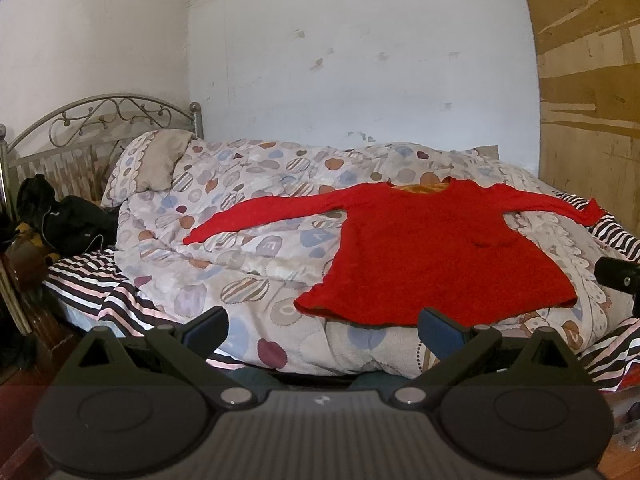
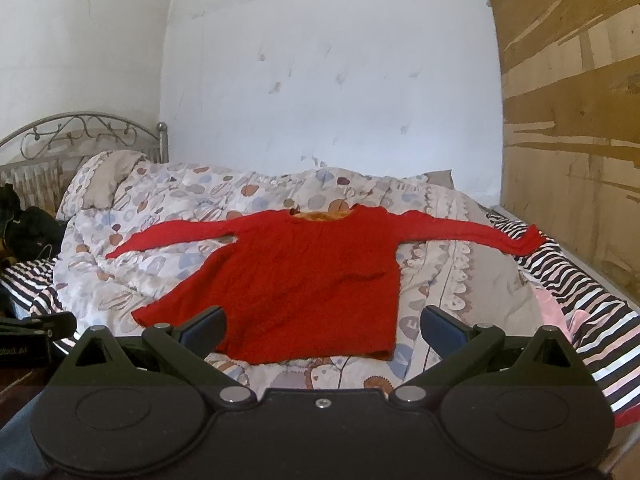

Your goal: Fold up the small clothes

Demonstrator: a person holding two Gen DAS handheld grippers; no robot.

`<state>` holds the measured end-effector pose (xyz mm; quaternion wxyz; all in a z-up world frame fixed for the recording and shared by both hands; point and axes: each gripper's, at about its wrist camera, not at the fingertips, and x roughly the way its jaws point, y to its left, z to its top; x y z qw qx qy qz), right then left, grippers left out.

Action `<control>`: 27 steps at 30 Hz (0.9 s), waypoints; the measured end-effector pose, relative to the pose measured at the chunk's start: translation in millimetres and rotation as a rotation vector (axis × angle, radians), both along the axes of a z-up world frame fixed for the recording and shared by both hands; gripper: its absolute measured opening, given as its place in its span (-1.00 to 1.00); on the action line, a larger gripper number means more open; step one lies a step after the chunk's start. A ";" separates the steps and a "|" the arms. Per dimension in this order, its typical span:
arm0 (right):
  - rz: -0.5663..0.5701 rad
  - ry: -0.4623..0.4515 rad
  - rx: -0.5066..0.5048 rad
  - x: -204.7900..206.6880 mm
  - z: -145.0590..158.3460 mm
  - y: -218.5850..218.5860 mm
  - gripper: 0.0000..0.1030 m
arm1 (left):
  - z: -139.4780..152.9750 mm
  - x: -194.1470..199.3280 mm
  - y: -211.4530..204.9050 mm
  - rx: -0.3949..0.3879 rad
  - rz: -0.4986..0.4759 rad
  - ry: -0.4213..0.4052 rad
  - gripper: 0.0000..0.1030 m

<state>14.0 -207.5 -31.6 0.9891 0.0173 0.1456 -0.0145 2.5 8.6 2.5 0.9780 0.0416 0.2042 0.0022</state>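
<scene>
Right wrist view: red sweater (image 2: 304, 276) lies flat on the quilt (image 2: 168, 204); both grippers (jaws apart, empty) should pinch sleeve cuffs first, folding inward evenly.

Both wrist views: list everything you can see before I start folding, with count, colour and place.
sweater: one, red with an orange lining at the neck, spread flat on the quilt, sleeves out to both sides
quilt: one, pale with multicoloured spots, covering the bed
pillow: one, beige with patterned border, at the headboard
striped sheet: one, black, white and pink, under the quilt
headboard: one, grey metal scrollwork, far left
dark clothes: a pile, black, left by the headboard
wooden panel: one, brown, right wall
left gripper: black, open, before the hem
right gripper: black, open, over the hem
</scene>
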 end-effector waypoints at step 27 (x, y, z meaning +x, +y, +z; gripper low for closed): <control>-0.246 0.113 0.197 234.4 2.9 -233.1 0.99 | 43.0 359.6 -138.3 0.087 -0.237 0.044 0.99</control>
